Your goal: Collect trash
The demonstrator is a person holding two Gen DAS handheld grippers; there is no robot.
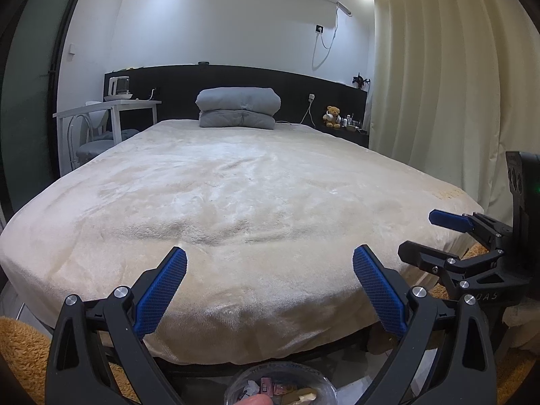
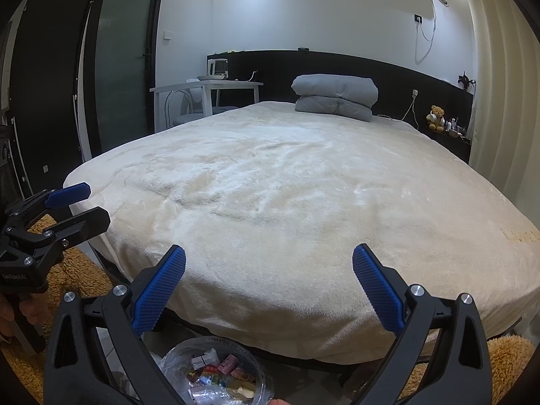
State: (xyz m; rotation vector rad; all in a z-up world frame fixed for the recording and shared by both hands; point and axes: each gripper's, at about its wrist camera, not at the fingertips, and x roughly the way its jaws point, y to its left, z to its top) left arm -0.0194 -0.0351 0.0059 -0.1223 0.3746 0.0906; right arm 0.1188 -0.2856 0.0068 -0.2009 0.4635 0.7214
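Note:
A clear plastic bin (image 2: 216, 371) lined with a bag sits on the floor at the foot of the bed; it holds several small wrappers and packets of trash (image 2: 222, 371). It also shows at the bottom of the left wrist view (image 1: 280, 384). My left gripper (image 1: 270, 266) is open and empty, above the bin, facing the bed. My right gripper (image 2: 269, 265) is open and empty, beside it. Each gripper shows in the other's view: the right gripper (image 1: 449, 236) and the left gripper (image 2: 77, 206). No trash shows on the cream bedspread (image 2: 287, 185).
A folded grey quilt (image 1: 238, 108) lies at the head of the bed. A white desk (image 1: 108, 108) with a kettle stands far left, a teddy bear (image 1: 332, 116) on a nightstand far right, curtains (image 1: 438, 84) at right. Orange shaggy rugs (image 2: 513, 357) flank the bed.

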